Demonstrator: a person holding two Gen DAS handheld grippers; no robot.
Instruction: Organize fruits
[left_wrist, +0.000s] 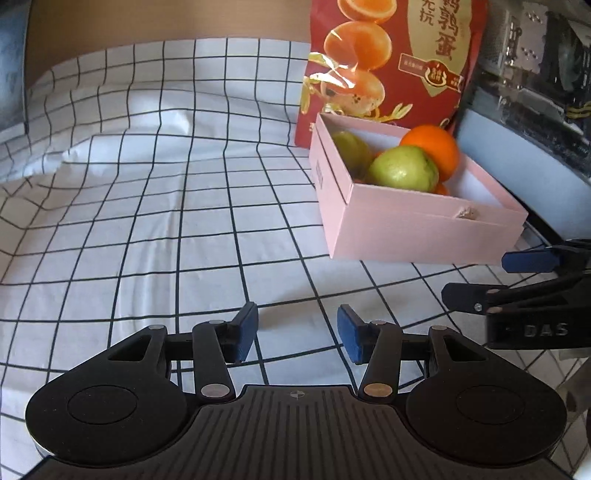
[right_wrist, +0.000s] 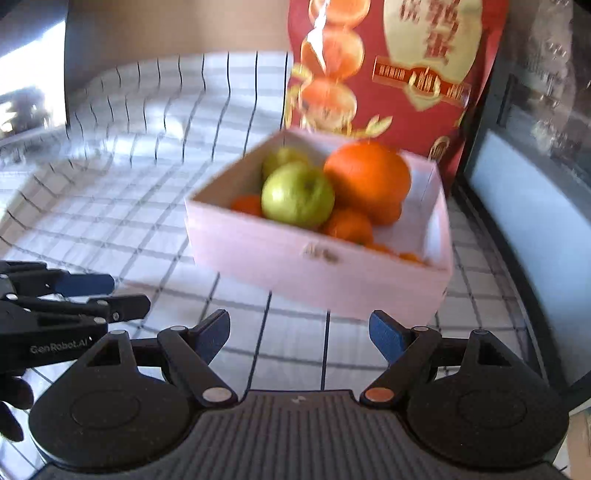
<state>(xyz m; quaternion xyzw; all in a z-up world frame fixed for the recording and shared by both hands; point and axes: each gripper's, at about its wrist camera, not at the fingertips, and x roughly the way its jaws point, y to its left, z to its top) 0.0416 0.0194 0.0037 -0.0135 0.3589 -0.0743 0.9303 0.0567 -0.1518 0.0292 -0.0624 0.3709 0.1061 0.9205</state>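
A pink box (left_wrist: 413, 221) stands on the checked cloth and holds a large orange (left_wrist: 432, 147), two green apples (left_wrist: 404, 168) and small oranges. The right wrist view shows the same box (right_wrist: 295, 258) with a green apple (right_wrist: 297, 194), a large orange (right_wrist: 367, 177) and small oranges (right_wrist: 349, 225). My left gripper (left_wrist: 297, 334) is open and empty, low over the cloth, left of the box. My right gripper (right_wrist: 299, 334) is open and empty, just in front of the box. Each gripper shows at the edge of the other's view.
A tall red snack bag (left_wrist: 388, 55) stands behind the box. A dark appliance with a pale panel (right_wrist: 528, 206) runs along the right. The white checked cloth (left_wrist: 166, 221) stretches left, wrinkled, up to a brown wall.
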